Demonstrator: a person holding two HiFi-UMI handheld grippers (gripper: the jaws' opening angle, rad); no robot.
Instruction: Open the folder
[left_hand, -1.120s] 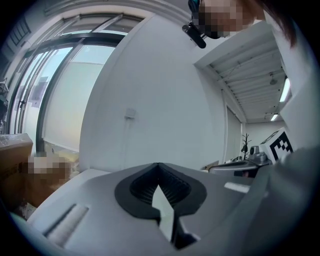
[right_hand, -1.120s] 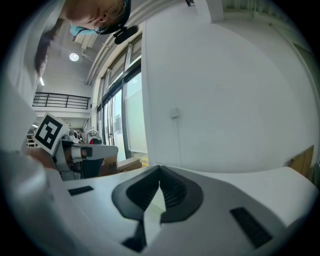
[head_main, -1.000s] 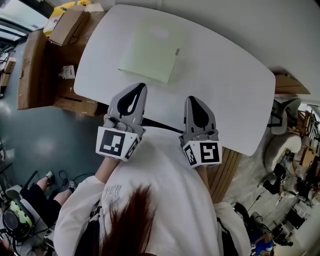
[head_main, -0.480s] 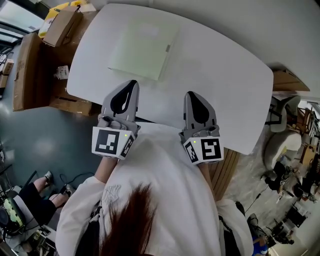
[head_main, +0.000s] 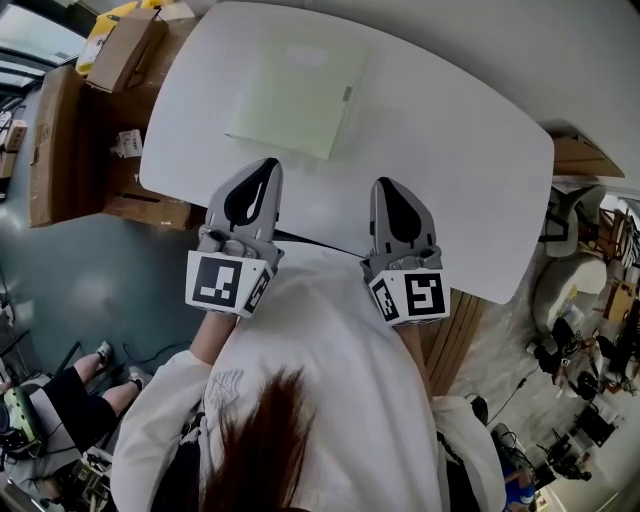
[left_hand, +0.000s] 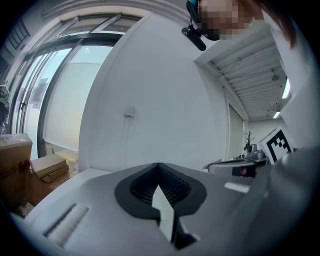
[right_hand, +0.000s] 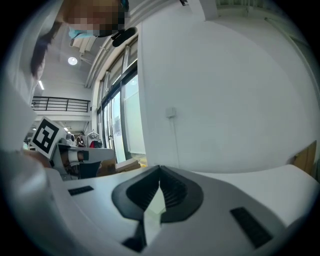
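Folder (head_main: 295, 95) is pale green and lies flat and closed on the white table (head_main: 450, 150). It sits ahead of both grippers and apart from them, more in line with the left one. Left gripper (head_main: 263, 166) and right gripper (head_main: 390, 185) hover side by side over the table's near edge. Both are clenched on nothing, and each gripper's own view shows its tips meeting. A small tab (head_main: 347, 93) shows on the folder's right edge, so that is probably the opening side, with the spine on the left. The step looks like the approach, with opening not yet begun. To do it well, spread the right jaws before reaching and come in low at the tab edge. Slip one jaw under the top cover only, pinch, then lift and swing it over toward the spine. The left gripper could press its closed tips on the folder near the spine, since the smooth table will likely let it skid. The main risk is catching both covers at once. Cardboard boxes (head_main: 130, 45) sit past the table's far left, out of the way.
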